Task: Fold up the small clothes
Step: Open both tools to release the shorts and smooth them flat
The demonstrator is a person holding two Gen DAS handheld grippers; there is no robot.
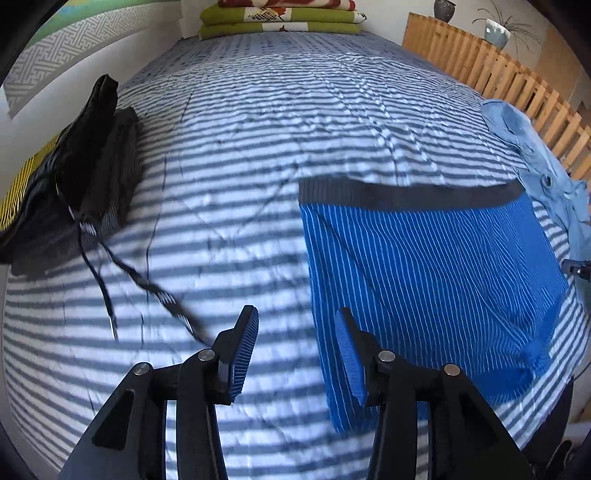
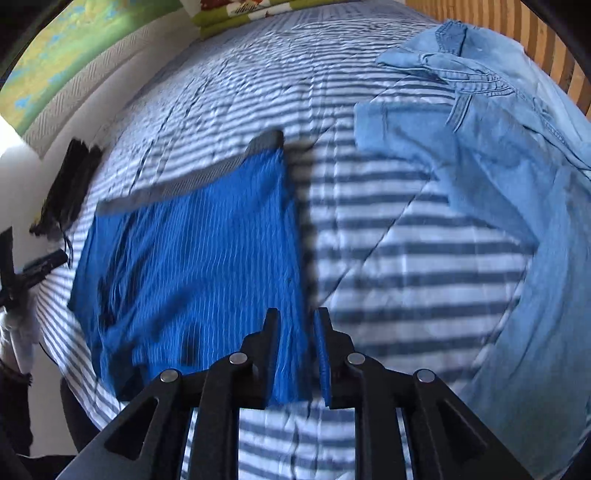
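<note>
Blue striped shorts (image 1: 424, 280) with a dark waistband (image 1: 406, 194) lie flat on the striped bed cover. My left gripper (image 1: 295, 314) hovers open over the shorts' left edge, its right finger above the cloth, and nothing is between the pads. In the right wrist view the shorts (image 2: 192, 258) fill the left half. My right gripper (image 2: 297, 312) stands over their lower right edge, jaws a narrow gap apart. The cloth shows through the gap, and the pads do not visibly press on it.
Dark folded clothes (image 1: 88, 166) with a loose drawstring (image 1: 155, 288) lie at the bed's left edge. A light blue denim garment (image 2: 498, 166) is spread on the right. Folded green blankets (image 1: 280, 18) sit at the bed's far end. A wooden slat rail (image 1: 498, 74) runs along the right.
</note>
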